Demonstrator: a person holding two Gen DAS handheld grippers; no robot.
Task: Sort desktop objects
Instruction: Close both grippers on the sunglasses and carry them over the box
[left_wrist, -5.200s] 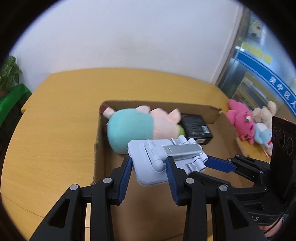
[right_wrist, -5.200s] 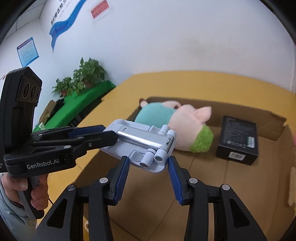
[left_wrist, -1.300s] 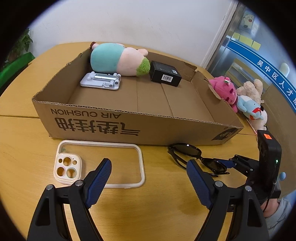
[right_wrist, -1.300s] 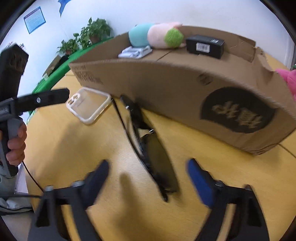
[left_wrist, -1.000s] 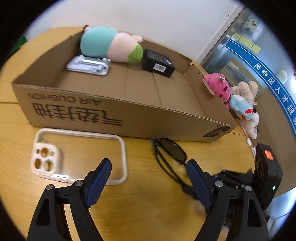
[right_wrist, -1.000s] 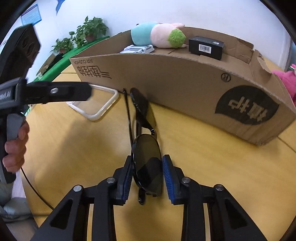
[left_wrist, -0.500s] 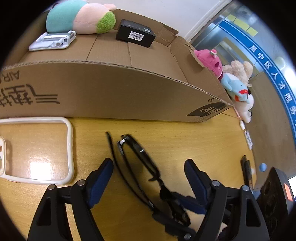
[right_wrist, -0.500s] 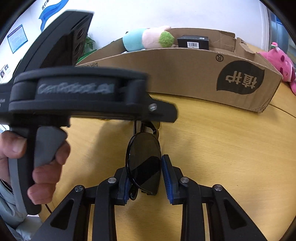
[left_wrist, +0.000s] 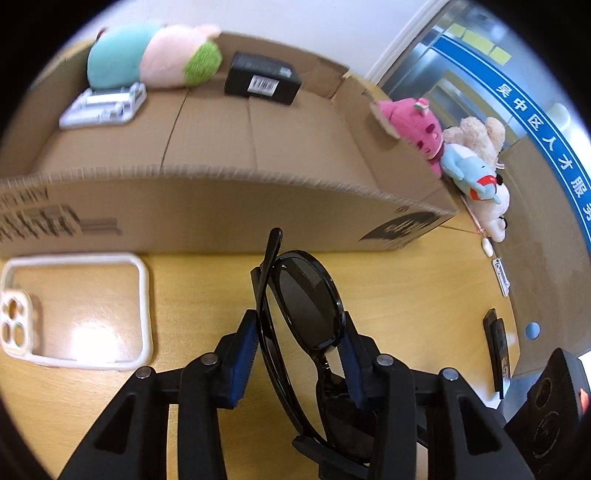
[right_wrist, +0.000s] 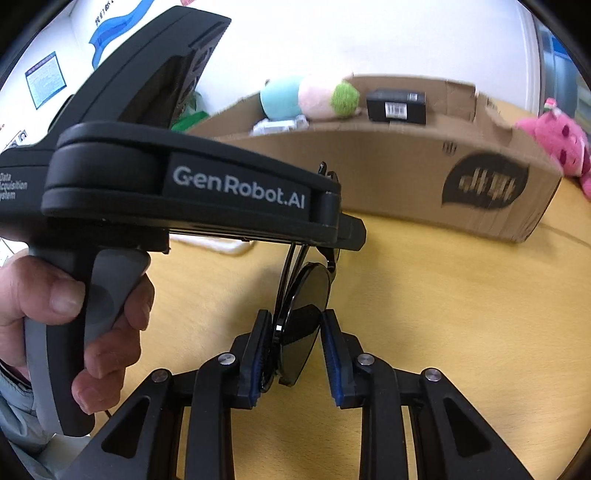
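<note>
Black folded sunglasses (left_wrist: 306, 306), dark oval lenses, pinched by closing left tool (left_wrist: 297, 354) and right tool (right_wrist: 295, 354)

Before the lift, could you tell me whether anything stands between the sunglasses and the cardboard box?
Only the box's own near wall. The sunglasses sit in front of it on the table, right gripper shut on one lens, left gripper closing around the other.

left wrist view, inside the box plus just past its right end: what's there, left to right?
Phone stand → pig plush → black box → pink plush → blue plush.
</note>
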